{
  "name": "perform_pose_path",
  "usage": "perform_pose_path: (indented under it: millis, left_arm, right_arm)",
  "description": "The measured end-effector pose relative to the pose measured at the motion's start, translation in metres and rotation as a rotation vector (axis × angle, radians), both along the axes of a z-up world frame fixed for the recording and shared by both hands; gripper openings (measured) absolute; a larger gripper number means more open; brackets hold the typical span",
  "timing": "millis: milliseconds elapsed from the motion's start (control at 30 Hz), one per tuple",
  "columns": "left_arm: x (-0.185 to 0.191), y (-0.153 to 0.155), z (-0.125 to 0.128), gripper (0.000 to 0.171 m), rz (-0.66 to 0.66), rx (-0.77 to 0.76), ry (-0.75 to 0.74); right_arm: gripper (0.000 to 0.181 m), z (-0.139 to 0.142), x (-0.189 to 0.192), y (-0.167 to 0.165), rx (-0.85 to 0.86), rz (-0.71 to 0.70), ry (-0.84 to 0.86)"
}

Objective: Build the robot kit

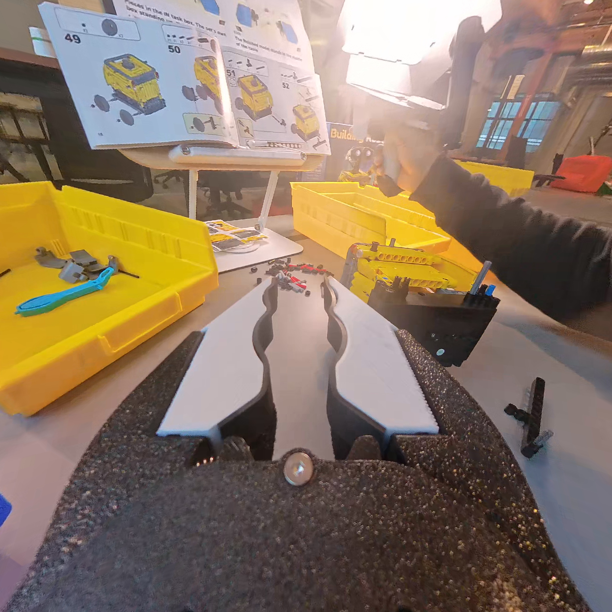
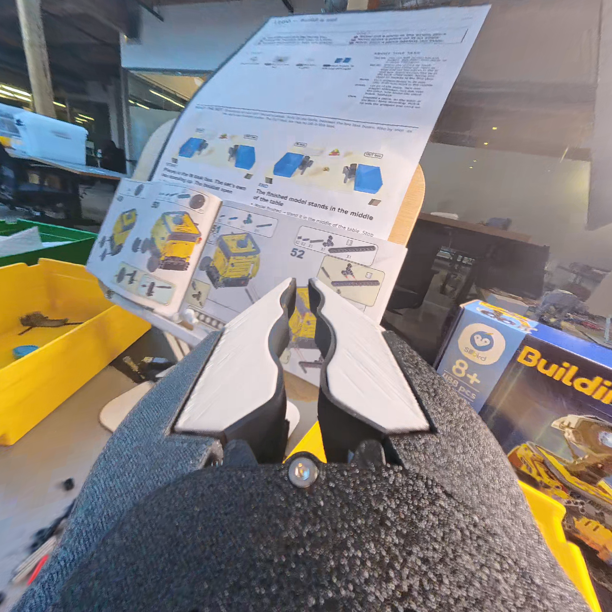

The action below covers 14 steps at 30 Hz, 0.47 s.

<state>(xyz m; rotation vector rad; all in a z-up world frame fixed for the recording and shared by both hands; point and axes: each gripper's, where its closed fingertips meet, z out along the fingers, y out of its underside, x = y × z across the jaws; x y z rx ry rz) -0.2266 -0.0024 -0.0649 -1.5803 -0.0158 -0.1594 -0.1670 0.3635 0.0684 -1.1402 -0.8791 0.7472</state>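
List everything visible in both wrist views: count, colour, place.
bins: two, yellow, left and right of the table
instruction booklet: one, white, open on a stand
printed sheet: one, white, behind the booklet
partly built model: one, yellow and black, table centre
loose small pieces: many, black and red, beyond the left fingertips
set box: one, blue, in the right bin
left gripper: open, empty
right gripper: narrow gap, empty, facing the booklet
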Motion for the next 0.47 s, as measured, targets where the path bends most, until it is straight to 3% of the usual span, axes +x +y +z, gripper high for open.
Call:
perform_pose_path:
  millis: [167,467]
  left_arm:
    - [-0.008,0.000,-0.001,0.025,-0.028,0.005,-0.101]
    - [-0.015,-0.009,0.010,0.024,-0.069,0.101,-0.207]
  right_arm:
    - [0.006,-0.006,-0.024,0.031,-0.017,-0.028,-0.026]
    - [0.000,-0.014,-0.030,0.037,0.027,-0.009,-0.072]
